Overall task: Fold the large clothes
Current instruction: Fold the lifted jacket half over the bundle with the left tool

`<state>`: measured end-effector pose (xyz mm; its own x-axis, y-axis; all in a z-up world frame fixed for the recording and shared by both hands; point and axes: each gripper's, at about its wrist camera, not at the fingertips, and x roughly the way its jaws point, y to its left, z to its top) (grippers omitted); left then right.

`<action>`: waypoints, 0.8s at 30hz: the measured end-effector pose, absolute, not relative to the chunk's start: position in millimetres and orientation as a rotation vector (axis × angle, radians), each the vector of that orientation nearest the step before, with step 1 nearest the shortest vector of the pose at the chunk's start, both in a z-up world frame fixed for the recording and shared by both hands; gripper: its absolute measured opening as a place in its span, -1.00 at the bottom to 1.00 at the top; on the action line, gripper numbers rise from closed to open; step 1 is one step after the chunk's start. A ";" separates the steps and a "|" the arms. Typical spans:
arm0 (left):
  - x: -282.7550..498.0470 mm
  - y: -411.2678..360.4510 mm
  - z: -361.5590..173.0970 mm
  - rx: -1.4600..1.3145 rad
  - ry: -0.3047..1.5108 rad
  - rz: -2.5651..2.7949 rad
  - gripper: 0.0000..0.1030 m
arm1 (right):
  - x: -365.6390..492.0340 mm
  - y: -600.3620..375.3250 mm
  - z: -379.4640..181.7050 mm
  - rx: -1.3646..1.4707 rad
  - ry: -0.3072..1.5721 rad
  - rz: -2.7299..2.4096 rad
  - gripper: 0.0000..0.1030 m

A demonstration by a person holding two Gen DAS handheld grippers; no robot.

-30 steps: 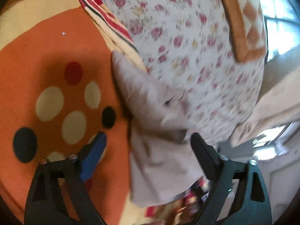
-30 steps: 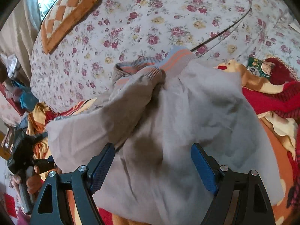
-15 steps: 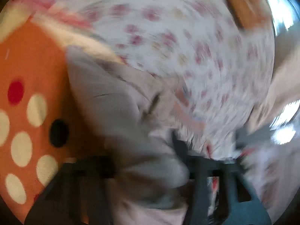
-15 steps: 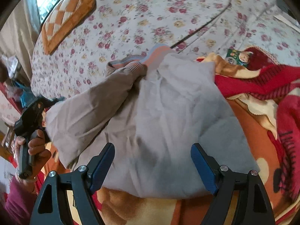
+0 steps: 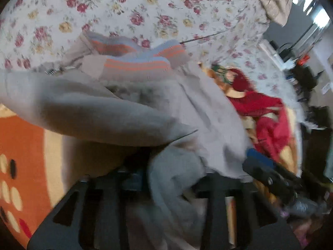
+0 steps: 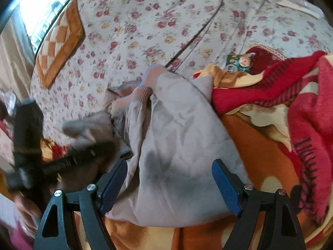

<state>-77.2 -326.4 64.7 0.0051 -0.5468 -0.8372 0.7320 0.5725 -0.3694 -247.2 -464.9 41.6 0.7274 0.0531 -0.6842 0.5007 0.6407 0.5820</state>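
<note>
A large grey jacket [image 6: 179, 137] with orange-and-blue striped cuffs [image 6: 143, 89] lies on an orange blanket [image 6: 260, 145]. My right gripper [image 6: 169, 185] is open and empty, hovering over the jacket's near hem. My left gripper [image 5: 172, 179] is shut on a grey sleeve [image 5: 104, 112] and carries it across the jacket body; its fingers are mostly hidden by the cloth. In the right wrist view the left gripper [image 6: 87, 145] is a dark blur at the left with the sleeve end [image 6: 87, 125] in it. In the left wrist view the striped cuffs [image 5: 137, 62] lie beyond the sleeve.
A floral bedspread [image 6: 156, 20] covers the bed behind the jacket. A red and cream blanket [image 6: 301, 104] is bunched at the right. An orange checked cushion [image 6: 60, 43] lies at the far left. A small green packet [image 6: 239, 62] lies beside the red blanket.
My left gripper has closed on the sleeve and swung it rightwards over the jacket body. My right gripper has drawn back a little and stays open.
</note>
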 end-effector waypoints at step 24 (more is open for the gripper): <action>-34.0 -322.4 85.9 0.156 1.252 -1.063 0.53 | -214.6 -389.3 46.0 0.735 0.748 0.131 0.83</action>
